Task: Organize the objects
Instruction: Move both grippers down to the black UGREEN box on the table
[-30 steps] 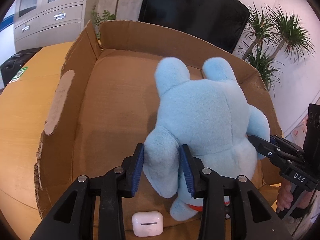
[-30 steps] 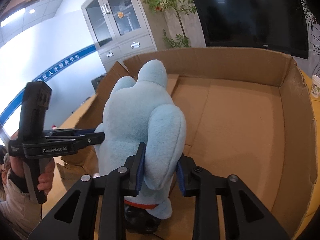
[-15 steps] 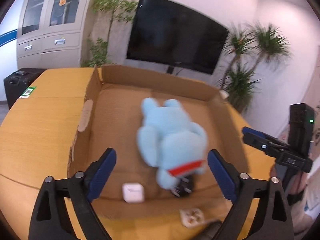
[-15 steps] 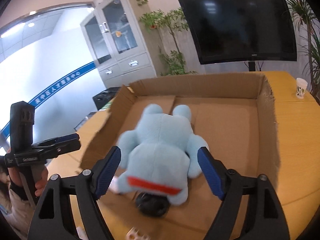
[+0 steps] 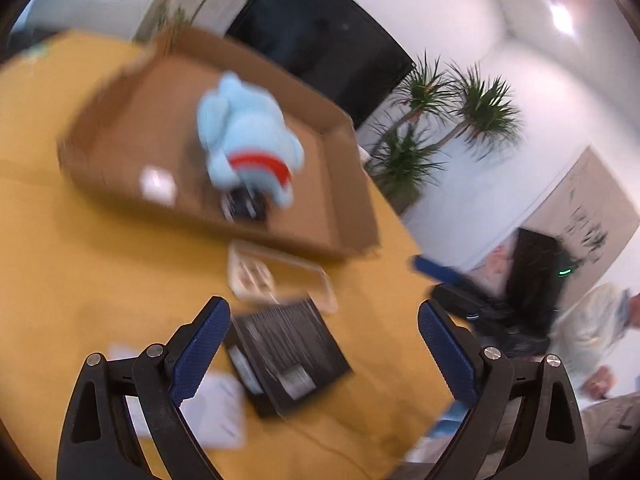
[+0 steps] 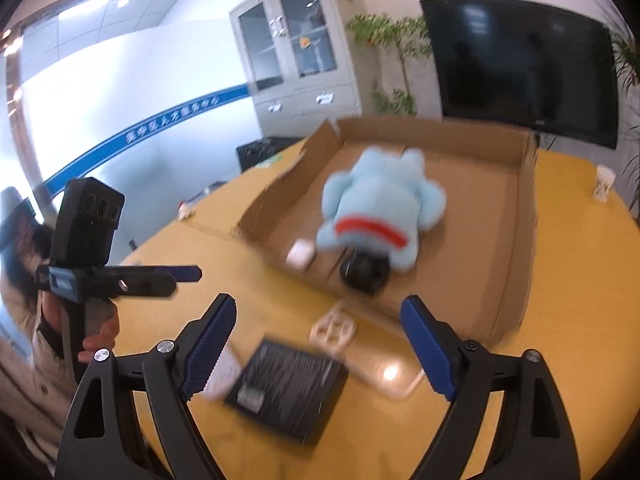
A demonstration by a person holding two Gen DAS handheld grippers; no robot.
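Observation:
A light blue plush toy [image 5: 248, 140] with a red band lies in the shallow cardboard box [image 5: 348, 208], also in the right wrist view [image 6: 384, 208]. A white earbud case [image 5: 158, 184] and a dark round object [image 5: 244, 206] lie beside it in the box. A black flat box [image 5: 286, 354] lies on the table in front, also in the right wrist view [image 6: 288, 394]. My left gripper [image 5: 324, 340] is open and empty above the black box. My right gripper [image 6: 318, 346] is open and empty, pulled back from the cardboard box [image 6: 516, 272].
A clear phone case [image 5: 280, 276] lies between the cardboard box and the black box, with white papers [image 5: 216, 408] at the front left. The table [image 6: 580, 320] is yellow wood. A paper cup [image 6: 604, 182] stands far right. A cabinet, TV and plants stand behind.
Both grippers let go of the plush toy, opened wide and pulled back and up from the box. The toy now lies in the box. The views are motion-blurred.

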